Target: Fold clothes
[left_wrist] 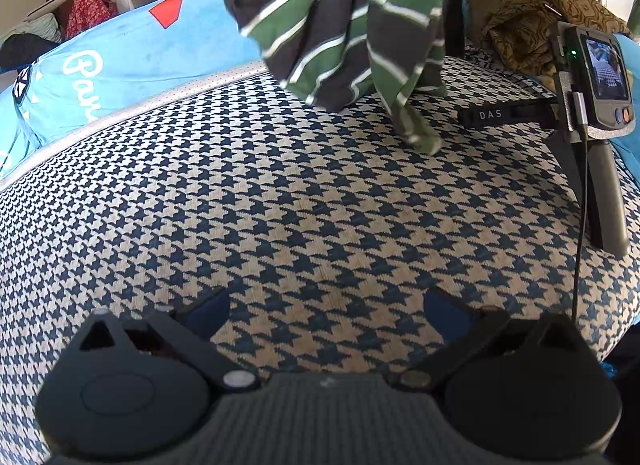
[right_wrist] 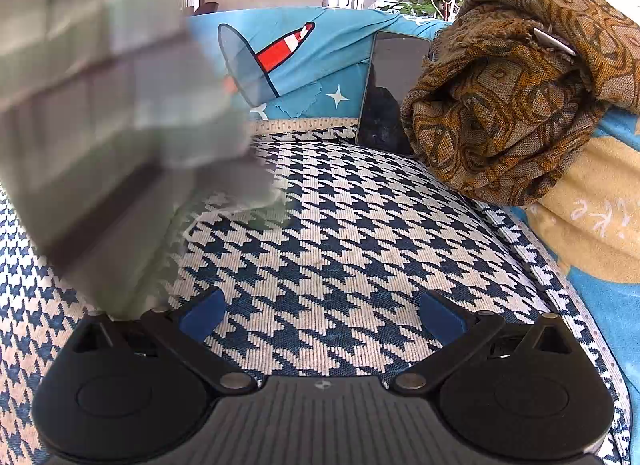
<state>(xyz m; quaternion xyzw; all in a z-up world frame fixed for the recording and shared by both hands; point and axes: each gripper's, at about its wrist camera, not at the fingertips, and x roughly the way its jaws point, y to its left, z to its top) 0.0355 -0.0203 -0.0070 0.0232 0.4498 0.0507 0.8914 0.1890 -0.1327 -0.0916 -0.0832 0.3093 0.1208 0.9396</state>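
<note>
From the left wrist view, the left gripper [left_wrist: 326,315] is hovering low over the houndstooth cushion [left_wrist: 280,201], its jaws spread wide with nothing between them. At the far side a green and grey striped garment [left_wrist: 340,25] is hanging in the air, its lowest tip just brushing or nearly brushing the cushion; whatever is holding it up is out of the picture. On the right, the right gripper [left_wrist: 596,105] is standing in side view with its small screen lit, near the garment but apart from it. Behind it a brown patterned cloth [left_wrist: 532,13] is lying bunched, and a blue blanket [left_wrist: 132,45] is running along the far left.

From the right wrist view, the right gripper [right_wrist: 322,315] is likewise holding its jaws wide and empty above the cushion [right_wrist: 360,225]. The striped garment [right_wrist: 100,125] is sweeping through the near left as a blur, right beside the left finger but not clamped. A dark phone [right_wrist: 392,93] is leaning against the blanket at the far side, touching the brown cloth [right_wrist: 512,97].

I judge that the garment is only being brought to the cushion, and folding proper has not begun. The next move calls for laying it flat and spreading it, then pinching two edges or corners.
</note>
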